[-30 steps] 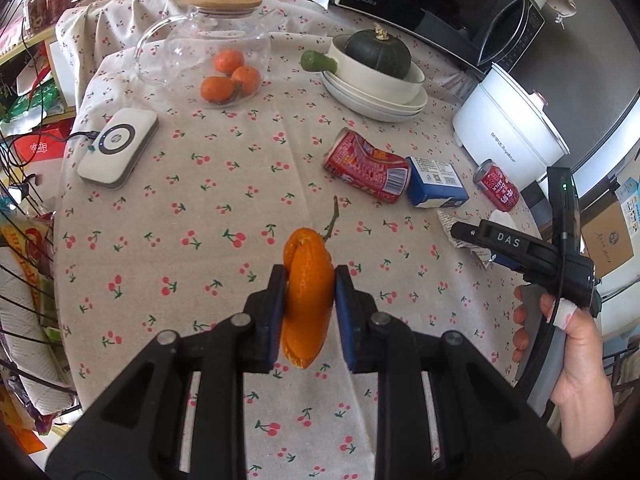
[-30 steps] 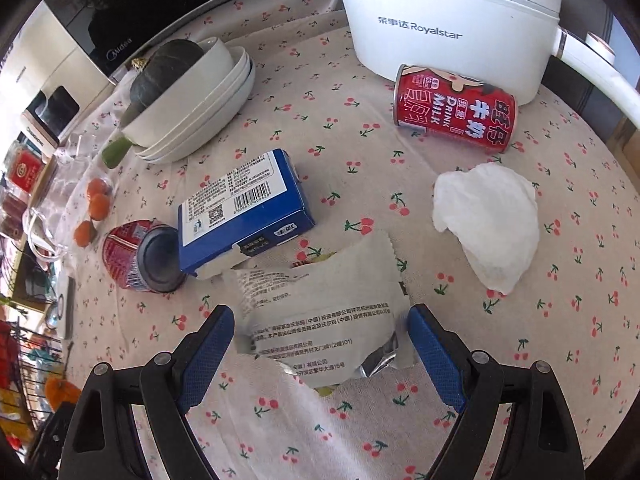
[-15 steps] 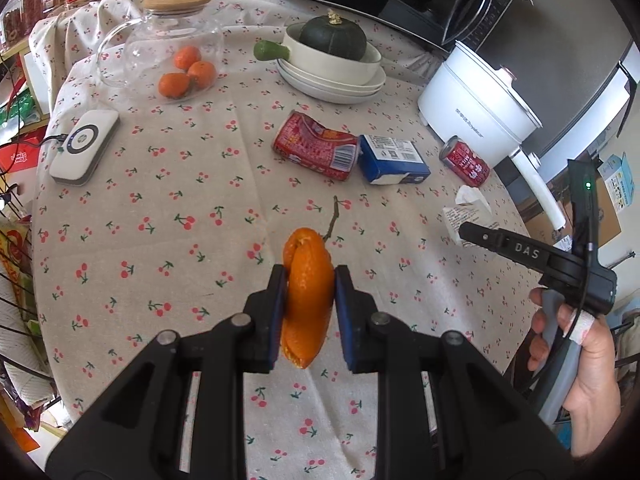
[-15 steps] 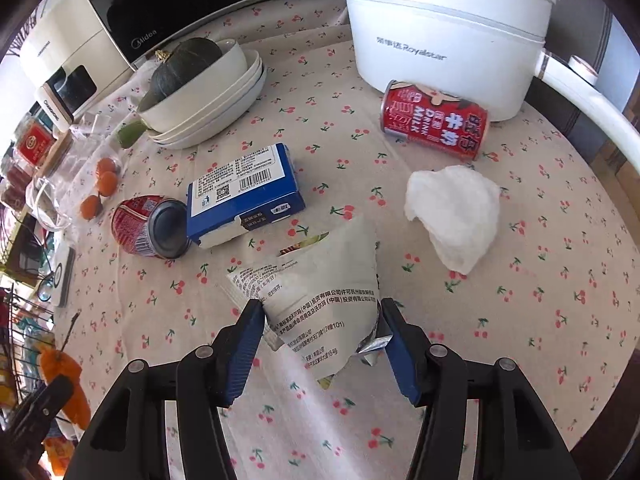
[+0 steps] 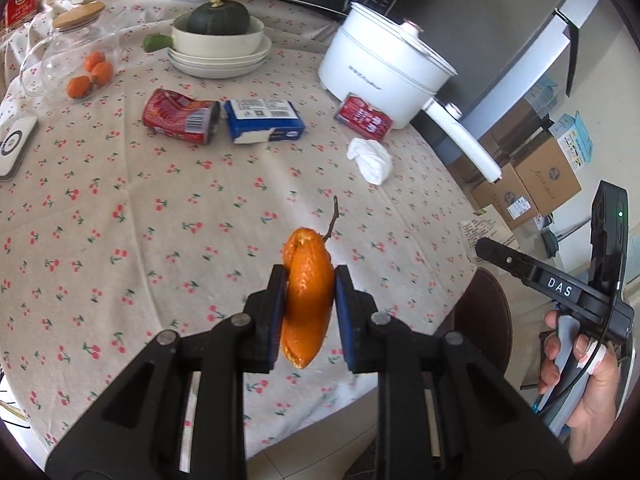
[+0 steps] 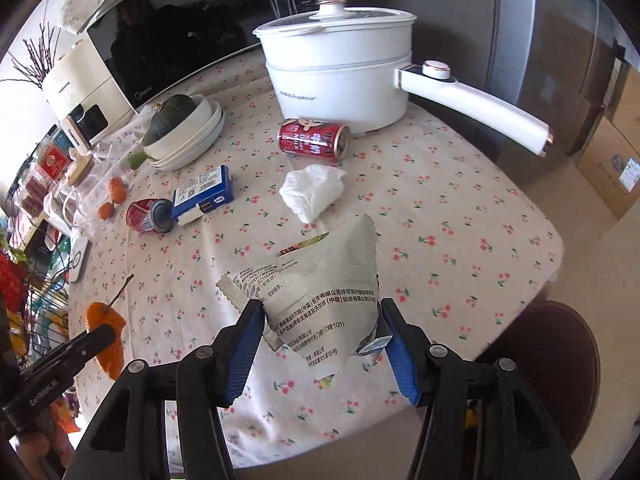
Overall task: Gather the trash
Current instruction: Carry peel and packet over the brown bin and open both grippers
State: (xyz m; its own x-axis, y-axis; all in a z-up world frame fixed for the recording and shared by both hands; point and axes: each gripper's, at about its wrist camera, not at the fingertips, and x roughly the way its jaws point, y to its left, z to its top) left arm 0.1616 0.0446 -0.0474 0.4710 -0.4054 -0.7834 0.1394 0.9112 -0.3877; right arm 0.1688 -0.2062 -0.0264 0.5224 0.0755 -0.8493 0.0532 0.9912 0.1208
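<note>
The curled orange citrus peel with a thin stem (image 5: 307, 292) sits clamped between the blue pads of the left tool (image 5: 308, 312), whose jaws are drawn in narrow against both sides of the peel, holding it in the air above the near part of the round tabletop with a cherry-print cloth (image 5: 120, 208). The torn grey-white snack wrapper with black printed text (image 6: 324, 300) is pinched between the blue pads of the right tool (image 6: 322, 344), the jaws standing about half apart and pressing the wrapper's two edges, so it bows upward, lifted over the tabletop's edge. Still lying on the cloth are a crumpled white tissue (image 6: 312, 194), a red drink can on its side (image 6: 314, 139) just beside the white electric pot with a long handle (image 6: 340, 76), a blue and white carton (image 6: 204, 196) and a dented red can (image 6: 148, 216) touching the carton's end. The left wrist view shows the right tool (image 5: 496, 258) from the side, with the person's hand (image 5: 580, 376) on its grip and only a scrap of the wrapper showing behind it; cardboard boxes (image 5: 536, 176) on the floor appear there too. The right wrist view alone shows the wrapper's print, plus the peel (image 6: 106, 334) in the left tool at the far left, and a dark round stool (image 6: 560, 356) under the tabletop's edge.
</note>
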